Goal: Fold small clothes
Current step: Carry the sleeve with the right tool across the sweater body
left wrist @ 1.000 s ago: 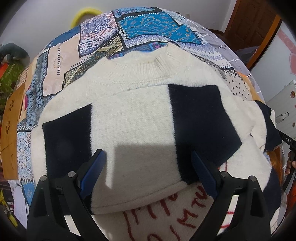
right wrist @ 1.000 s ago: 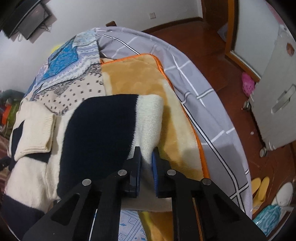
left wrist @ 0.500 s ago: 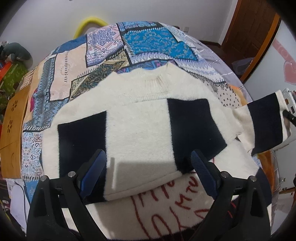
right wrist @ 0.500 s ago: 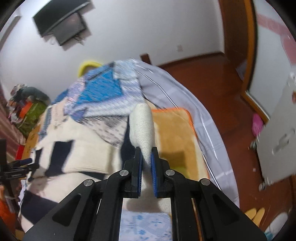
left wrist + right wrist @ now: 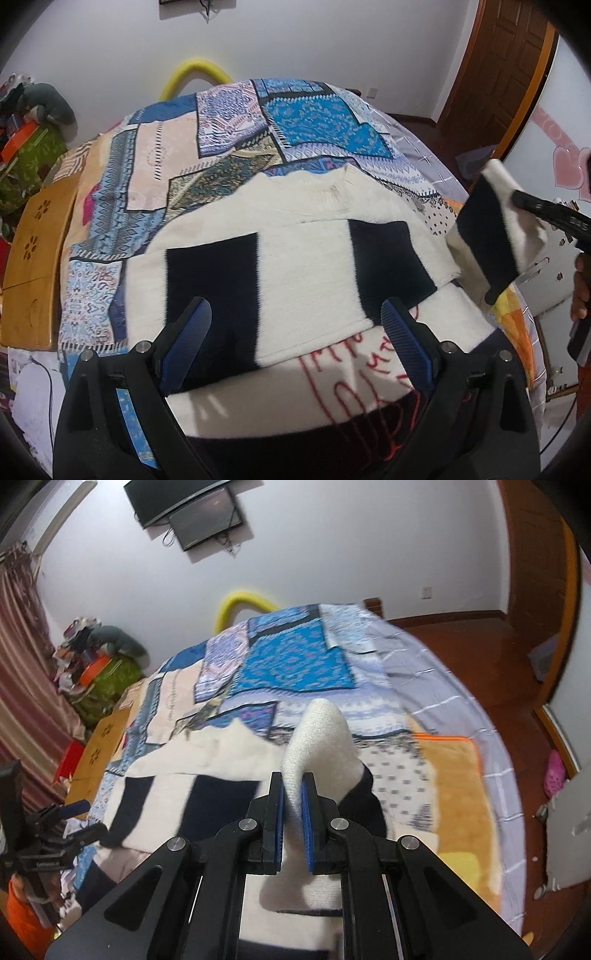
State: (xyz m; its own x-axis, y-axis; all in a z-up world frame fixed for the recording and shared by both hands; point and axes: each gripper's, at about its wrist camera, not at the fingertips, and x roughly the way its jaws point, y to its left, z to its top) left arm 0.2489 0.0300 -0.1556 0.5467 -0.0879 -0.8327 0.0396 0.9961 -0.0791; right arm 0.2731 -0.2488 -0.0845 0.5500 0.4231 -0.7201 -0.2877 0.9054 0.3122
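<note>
A cream sweater [image 5: 303, 258] with navy blocks lies flat on the bed, collar at the far end; red stitched lettering shows on its near part. My left gripper [image 5: 295, 332] is open and empty, hovering over the sweater's near half. My right gripper [image 5: 292, 801] is shut on the cream cuff of the right sleeve [image 5: 321, 734] and holds it lifted above the bed. In the left wrist view the raised sleeve [image 5: 491, 236] hangs at the right edge, held by the right gripper [image 5: 517, 199].
The patchwork bedspread [image 5: 221, 122] covers the bed, with an orange blanket [image 5: 450, 775] and grey sheet [image 5: 443, 664] to the right. A wooden board [image 5: 33, 240] lies at the left. Wooden floor [image 5: 480, 635], a door and a white cabinet [image 5: 569, 842] are at the right.
My right gripper has lifted the right sleeve off the bed and carried it up and inward. My left gripper has pulled back and risen slightly, staying open.
</note>
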